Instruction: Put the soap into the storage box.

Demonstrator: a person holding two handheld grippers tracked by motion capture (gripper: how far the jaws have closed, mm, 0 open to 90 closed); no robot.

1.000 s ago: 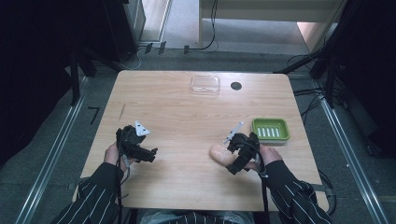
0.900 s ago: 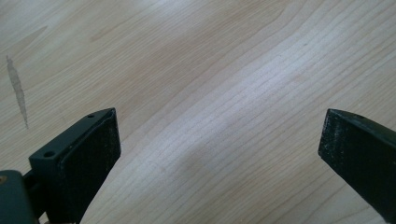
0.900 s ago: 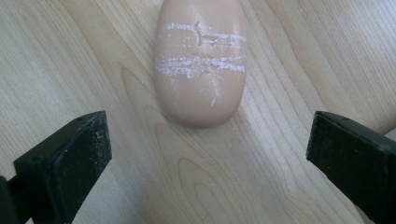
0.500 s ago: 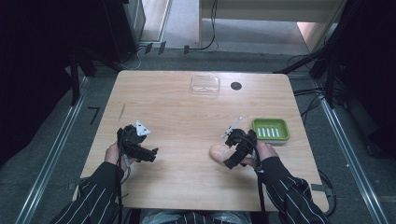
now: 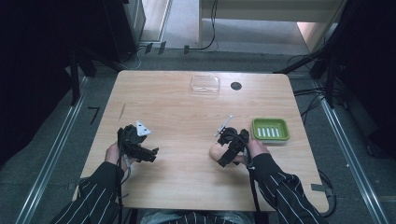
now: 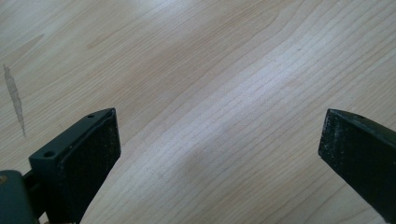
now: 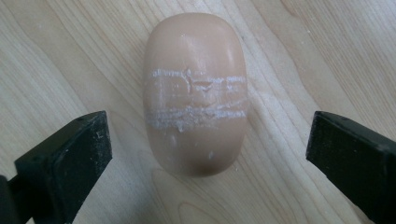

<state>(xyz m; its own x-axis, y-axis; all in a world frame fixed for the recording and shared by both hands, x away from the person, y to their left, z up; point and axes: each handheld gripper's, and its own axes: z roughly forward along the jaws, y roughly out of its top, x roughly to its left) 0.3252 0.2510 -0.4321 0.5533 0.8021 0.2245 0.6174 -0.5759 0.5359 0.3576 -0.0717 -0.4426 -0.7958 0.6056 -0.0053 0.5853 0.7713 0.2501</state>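
A peach-coloured oval bar of soap (image 7: 195, 93) lies flat on the wooden table (image 5: 187, 116), scored with white scratch marks across its middle. My right gripper (image 7: 210, 135) is open just above it, one jaw on either side of the bar's near half and neither touching it. In the high view the soap (image 5: 215, 151) peeks out at the left of the right gripper (image 5: 224, 155). My left gripper (image 6: 219, 135) is open over bare wood; in the high view the left gripper (image 5: 148, 153) sits near the table's front left.
A green soap dish (image 5: 270, 129) with a ribbed floor stands just right of my right hand. A clear plastic box (image 5: 205, 84) and a black round grommet (image 5: 236, 86) are at the table's far edge. A dark streak (image 6: 14, 100) marks the wood.
My right gripper has shifted left and a little forward, so it now covers more of the soap. The left gripper has barely moved.
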